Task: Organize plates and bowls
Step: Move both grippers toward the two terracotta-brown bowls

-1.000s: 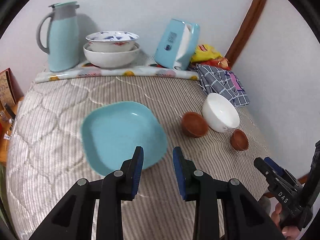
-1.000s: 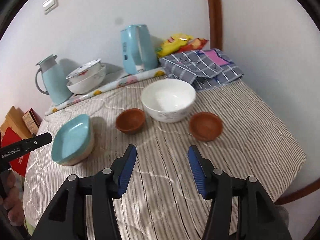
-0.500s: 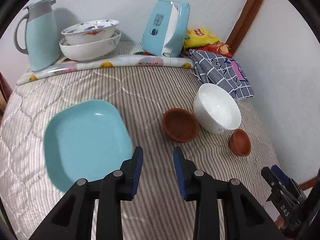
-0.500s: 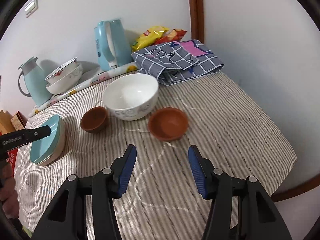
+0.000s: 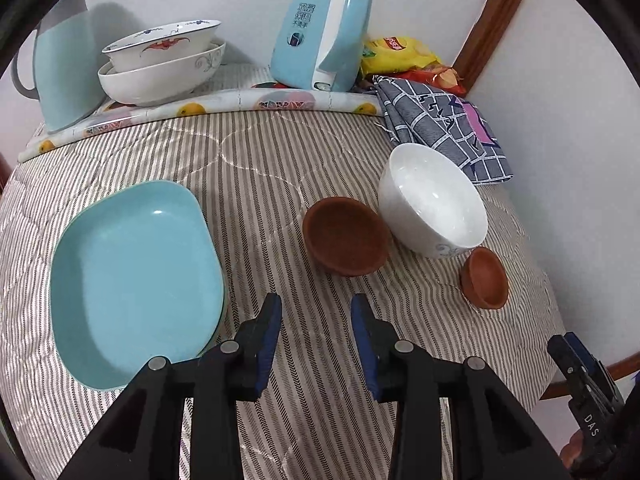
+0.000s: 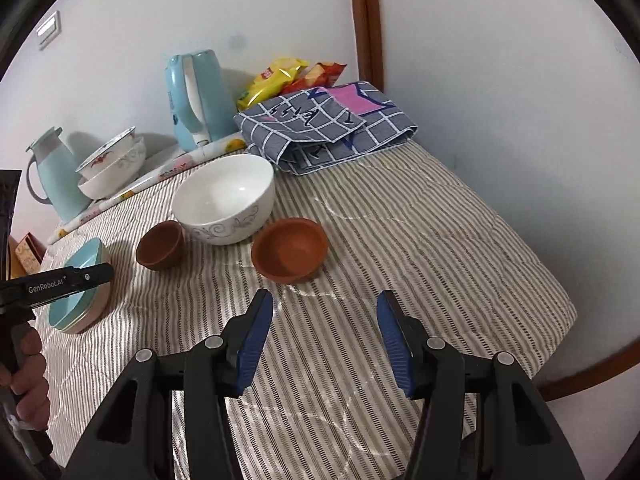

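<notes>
A light blue square plate (image 5: 132,276) lies on the striped cloth at the left; it also shows in the right wrist view (image 6: 78,292). A white bowl (image 5: 434,200) (image 6: 226,198) stands between two brown clay bowls. The larger-looking brown bowl (image 5: 344,236) lies just ahead of my left gripper (image 5: 316,308), which is open and empty. The other brown bowl (image 5: 484,278) (image 6: 290,250) lies just ahead of my right gripper (image 6: 324,312), which is open wide and empty. Two stacked patterned bowls (image 5: 160,66) stand at the back.
A blue thermos jug (image 5: 64,68), a blue kettle (image 5: 320,32), snack bags (image 5: 400,54) and a folded checked cloth (image 5: 436,124) line the back and right. The wall closes the right side. The table edge (image 6: 560,320) drops off at the right front.
My left gripper has swung right, from over the blue plate toward the nearer brown bowl. My right gripper has moved right and closer to the other brown bowl. Both stayed open.
</notes>
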`<state>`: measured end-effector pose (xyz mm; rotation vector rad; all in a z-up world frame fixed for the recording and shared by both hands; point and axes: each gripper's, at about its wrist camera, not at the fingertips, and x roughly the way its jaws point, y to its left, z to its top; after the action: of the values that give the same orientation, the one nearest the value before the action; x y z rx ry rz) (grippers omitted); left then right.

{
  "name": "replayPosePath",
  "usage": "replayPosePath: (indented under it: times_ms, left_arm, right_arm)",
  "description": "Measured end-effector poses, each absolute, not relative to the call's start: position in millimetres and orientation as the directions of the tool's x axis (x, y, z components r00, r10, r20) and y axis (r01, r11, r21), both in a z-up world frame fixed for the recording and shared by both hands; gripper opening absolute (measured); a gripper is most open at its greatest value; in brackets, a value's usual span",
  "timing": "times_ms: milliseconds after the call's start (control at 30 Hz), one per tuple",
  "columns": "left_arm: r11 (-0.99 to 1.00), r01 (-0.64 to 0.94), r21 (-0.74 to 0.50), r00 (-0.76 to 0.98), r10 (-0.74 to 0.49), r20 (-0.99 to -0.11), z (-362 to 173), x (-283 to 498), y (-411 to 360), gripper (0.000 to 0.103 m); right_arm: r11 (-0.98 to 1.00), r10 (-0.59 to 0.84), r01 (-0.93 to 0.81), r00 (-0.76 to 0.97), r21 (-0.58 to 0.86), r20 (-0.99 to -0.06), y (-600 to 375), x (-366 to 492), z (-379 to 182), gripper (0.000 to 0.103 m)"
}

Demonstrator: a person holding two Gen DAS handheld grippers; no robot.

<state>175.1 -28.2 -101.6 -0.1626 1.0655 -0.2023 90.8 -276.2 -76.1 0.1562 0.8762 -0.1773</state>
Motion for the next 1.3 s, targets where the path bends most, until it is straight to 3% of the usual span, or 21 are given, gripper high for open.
replayPosePath:
  times_ms: [733,1300]
  left_arm:
    - [0.980,0.064,-0.186,0.424,-0.195,-0.884,-127.2,221.7,-38.7,0.034]
    - [0.977,0.061,-0.207,0.439,-0.212,-0.873,-117.8,213.9,-29.6,0.034]
  right_arm:
    - [0.986,-0.057,0.160,0.611,0.053,-0.789,-278.6,152.0,-101.8,0.054]
    - [0.986,-0.052,0.158,0.616,0.058,-0.786,-275.9,143.5,-98.3,0.054]
